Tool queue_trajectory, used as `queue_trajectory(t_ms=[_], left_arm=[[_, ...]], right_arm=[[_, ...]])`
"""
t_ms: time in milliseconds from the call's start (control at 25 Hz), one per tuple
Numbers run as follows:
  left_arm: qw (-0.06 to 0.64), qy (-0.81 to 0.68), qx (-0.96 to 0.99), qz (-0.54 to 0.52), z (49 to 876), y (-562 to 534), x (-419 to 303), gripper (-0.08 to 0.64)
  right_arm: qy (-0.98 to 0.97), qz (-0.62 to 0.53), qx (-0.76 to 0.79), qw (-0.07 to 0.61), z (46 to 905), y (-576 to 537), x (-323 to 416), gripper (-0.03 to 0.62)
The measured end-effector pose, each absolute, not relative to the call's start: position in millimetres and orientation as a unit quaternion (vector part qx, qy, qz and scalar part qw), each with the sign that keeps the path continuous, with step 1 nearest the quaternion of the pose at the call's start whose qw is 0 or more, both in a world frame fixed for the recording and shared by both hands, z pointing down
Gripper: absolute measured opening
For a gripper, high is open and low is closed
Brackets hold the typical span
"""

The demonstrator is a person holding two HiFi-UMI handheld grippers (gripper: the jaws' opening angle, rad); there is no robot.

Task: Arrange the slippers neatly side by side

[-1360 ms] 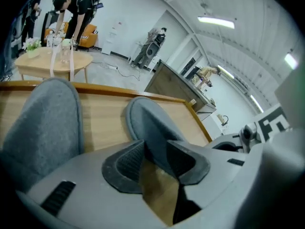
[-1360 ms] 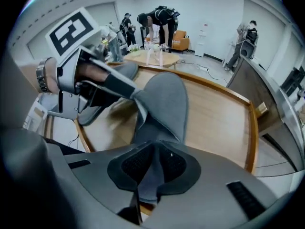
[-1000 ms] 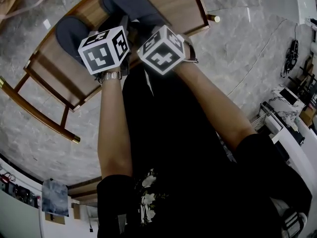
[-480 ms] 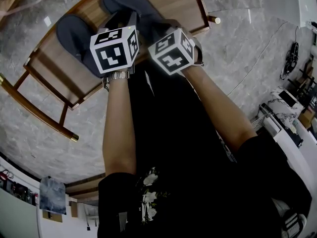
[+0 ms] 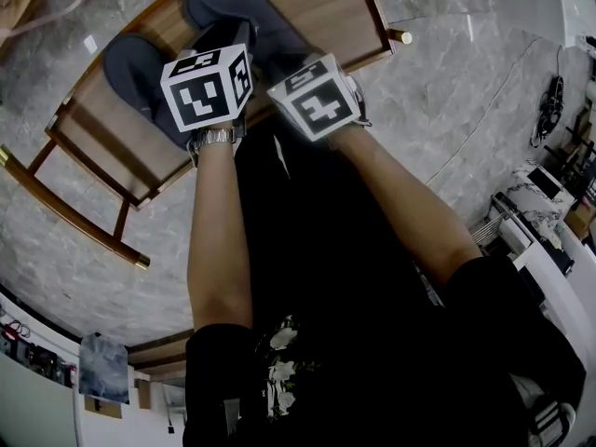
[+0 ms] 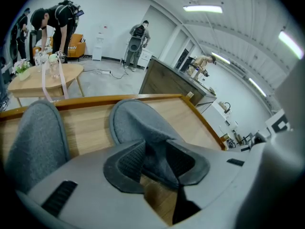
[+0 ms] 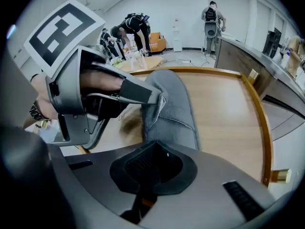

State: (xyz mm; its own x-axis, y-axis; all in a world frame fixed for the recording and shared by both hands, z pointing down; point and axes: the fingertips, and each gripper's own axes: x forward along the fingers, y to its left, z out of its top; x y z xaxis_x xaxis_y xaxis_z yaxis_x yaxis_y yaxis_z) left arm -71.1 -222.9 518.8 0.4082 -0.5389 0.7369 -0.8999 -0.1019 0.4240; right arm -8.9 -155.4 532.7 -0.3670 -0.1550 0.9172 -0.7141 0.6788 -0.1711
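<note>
L gripper (image 6: 155,158) jaws clamp the upper of the mid-frame slipper (image 6: 136,120). 2nd slipper (image 6: 35,137) lies at left on the wood tabletop (image 6: 90,128). R gripper (image 7: 152,166) jaws are fully closed w/ nothing btwn them.

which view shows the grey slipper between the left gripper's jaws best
Right gripper view: the grey felt slipper lies nearly whole on the wooden table. The left gripper view shows its toe and upper; the head view, just its toe.

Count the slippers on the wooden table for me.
2. One grey slipper lies toward the wooden table's left end in the head view; the second slipper lies beside it, its rear pinched in the left gripper. Part of the table is hidden.
</note>
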Motion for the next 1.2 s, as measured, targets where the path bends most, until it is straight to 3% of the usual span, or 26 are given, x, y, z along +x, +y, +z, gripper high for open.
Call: queue_trajectory(t_ms=[240, 400, 520, 560, 640, 720, 840, 920, 1000, 1200], left_arm=[[0.432, -0.507, 0.720, 0.193, 512, -220, -73, 0.133], [0.434, -0.537, 0.707, 0.153, 501, -209, -89, 0.133], [0.440, -0.553, 0.694, 0.135, 496, -196, -99, 0.137], [0.442, -0.554, 0.693, 0.136, 496, -192, -100, 0.137], [0.444, -0.552, 0.692, 0.141, 498, -185, -101, 0.141], [0.437, -0.555, 0.693, 0.143, 495, -179, -103, 0.143], [0.408, -0.551, 0.709, 0.163, 488, -170, -101, 0.143], [0.395, -0.539, 0.722, 0.178, 485, -160, -99, 0.143], [0.376, -0.538, 0.730, 0.189, 482, -150, -104, 0.143], [0.256, -0.579, 0.742, 0.221, 443, -142, -123, 0.130]], right_arm=[[-0.811, 0.302, 0.271, 0.421, 520, -158, -16, -0.002], [-0.870, 0.176, 0.286, 0.359, 484, -183, -19, -0.002], [-0.888, 0.148, 0.267, 0.344, 475, -194, -30, 0.001], [-0.893, 0.141, 0.256, 0.342, 474, -196, -37, 0.022], [-0.899, 0.126, 0.237, 0.345, 475, -197, -51, 0.143], [-0.898, 0.123, 0.228, 0.355, 482, -196, -60, 0.172], [-0.888, 0.113, 0.237, 0.377, 495, -203, -61, 0.159], [-0.884, 0.089, 0.244, 0.389, 495, -207, -61, 0.031], [-0.884, 0.089, 0.253, 0.382, 490, -207, -63, 0.018], [-0.870, 0.194, 0.339, 0.302, 463, -212, -57, 0.015]])
